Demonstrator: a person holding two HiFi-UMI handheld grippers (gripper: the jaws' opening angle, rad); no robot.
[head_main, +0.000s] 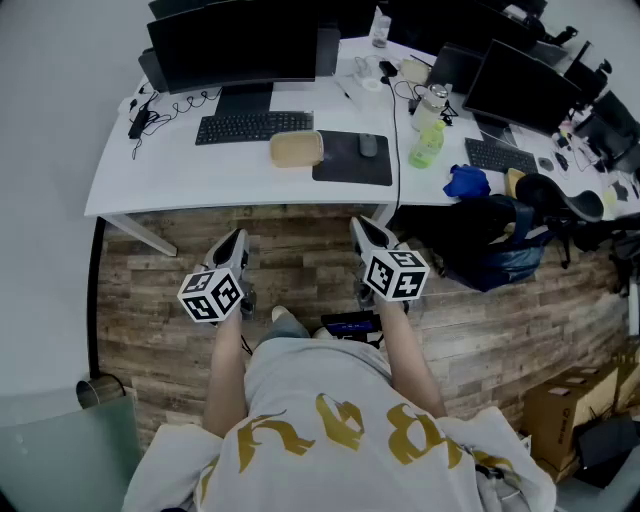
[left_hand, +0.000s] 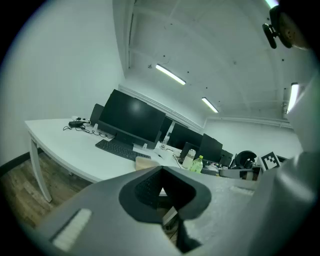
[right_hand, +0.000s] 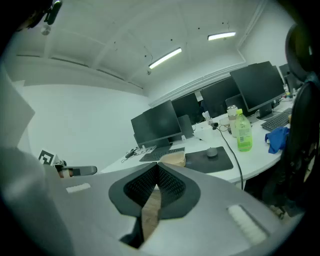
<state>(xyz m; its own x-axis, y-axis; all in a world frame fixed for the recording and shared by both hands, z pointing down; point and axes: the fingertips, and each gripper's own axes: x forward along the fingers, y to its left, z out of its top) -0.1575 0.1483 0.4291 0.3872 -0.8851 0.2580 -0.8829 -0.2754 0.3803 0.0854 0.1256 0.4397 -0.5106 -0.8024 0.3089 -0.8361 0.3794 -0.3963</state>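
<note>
The left tool (head_main: 238, 240) and the right tool (head_main: 362, 230) are both closed on nothing, over the wood floor (head_main: 300, 262) just short of the white surface (head_main: 200, 190). A tan lidded box (head_main: 296, 149) lies ahead between them, its contents hidden. A green bottle (head_main: 427, 146) of pale drink stands beyond the right tool. A reach that way could snag the black cable (head_main: 395, 130) and topple the bottle.

The desk (head_main: 120, 170) is white, the box (head_main: 296, 149) tan
</note>
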